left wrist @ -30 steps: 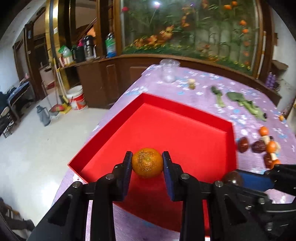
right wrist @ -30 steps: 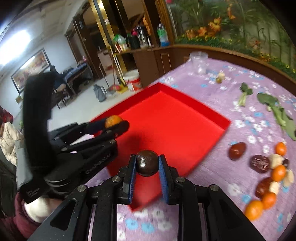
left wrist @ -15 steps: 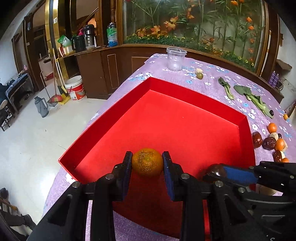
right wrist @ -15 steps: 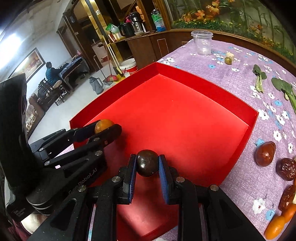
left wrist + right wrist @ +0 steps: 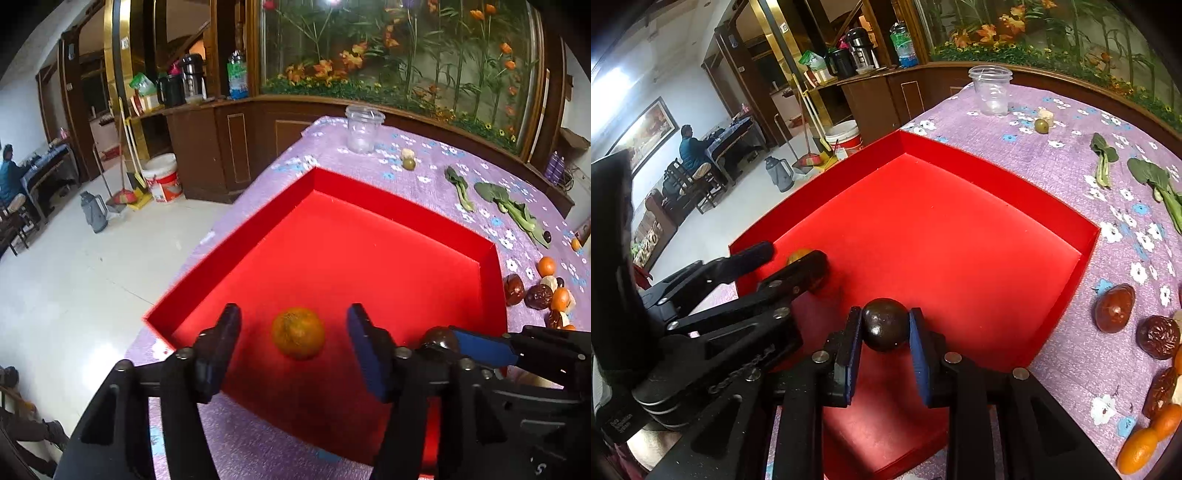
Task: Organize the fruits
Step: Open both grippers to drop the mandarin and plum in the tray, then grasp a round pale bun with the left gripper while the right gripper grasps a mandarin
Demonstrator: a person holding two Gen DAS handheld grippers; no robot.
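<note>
The left gripper [image 5: 293,338] has just spread its jaws, leaving the mandarin [image 5: 298,333] in the red tray [image 5: 406,214] near its left corner, so 1 fruit is placed while the right gripper [image 5: 884,341] still clamps a dark round fruit [image 5: 885,324].

Left tongs [image 5: 293,334] spread wide; right tongs [image 5: 884,334] closed, side by side.

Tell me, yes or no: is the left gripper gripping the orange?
No: the left gripper is open, its fingers clear of the orange, which lies in the red tray.
</note>
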